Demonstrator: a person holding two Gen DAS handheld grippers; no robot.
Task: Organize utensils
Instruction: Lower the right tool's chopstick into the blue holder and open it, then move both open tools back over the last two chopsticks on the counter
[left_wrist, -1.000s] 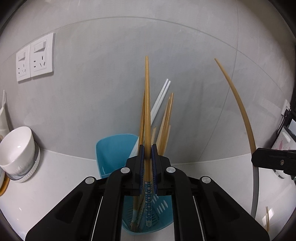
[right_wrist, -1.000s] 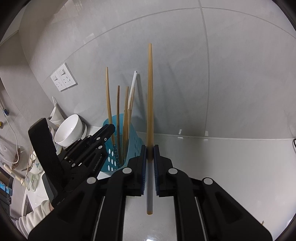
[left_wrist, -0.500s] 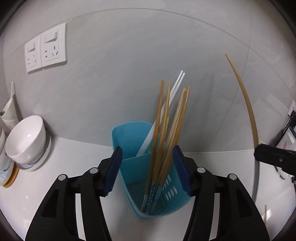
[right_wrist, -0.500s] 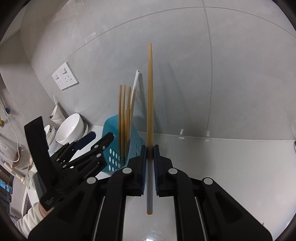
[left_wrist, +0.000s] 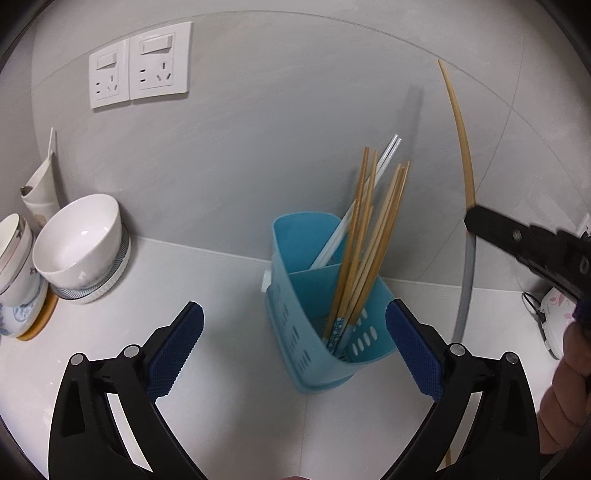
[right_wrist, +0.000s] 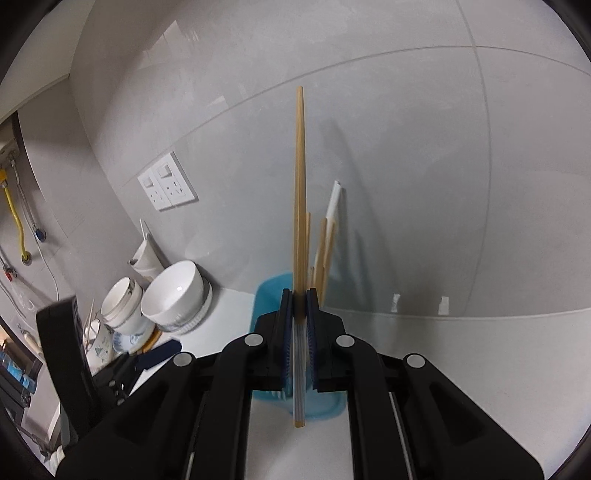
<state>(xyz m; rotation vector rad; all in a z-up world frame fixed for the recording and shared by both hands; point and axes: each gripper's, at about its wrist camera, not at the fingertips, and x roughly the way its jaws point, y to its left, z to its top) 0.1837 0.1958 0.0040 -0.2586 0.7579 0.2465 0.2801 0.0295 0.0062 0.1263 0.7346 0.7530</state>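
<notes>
Right hand-held gripper (right_wrist: 299, 325) is carrying one chopstick (right_wrist: 300, 192) toward the blue holder (left_wrist: 325, 295).

The left hand-held gripper (left_wrist: 295, 343) is opening wide with nothing between its jaws, while the right one is pinching the upright chopstick just in front of the holder on the desk (left_wrist: 221, 295). That holder is already carrying several wooden chopsticks (left_wrist: 369, 240) and a white pair (left_wrist: 354, 214), all leaning. The incoming stick risks striking their tips or the rim, tipping the light holder.
</notes>
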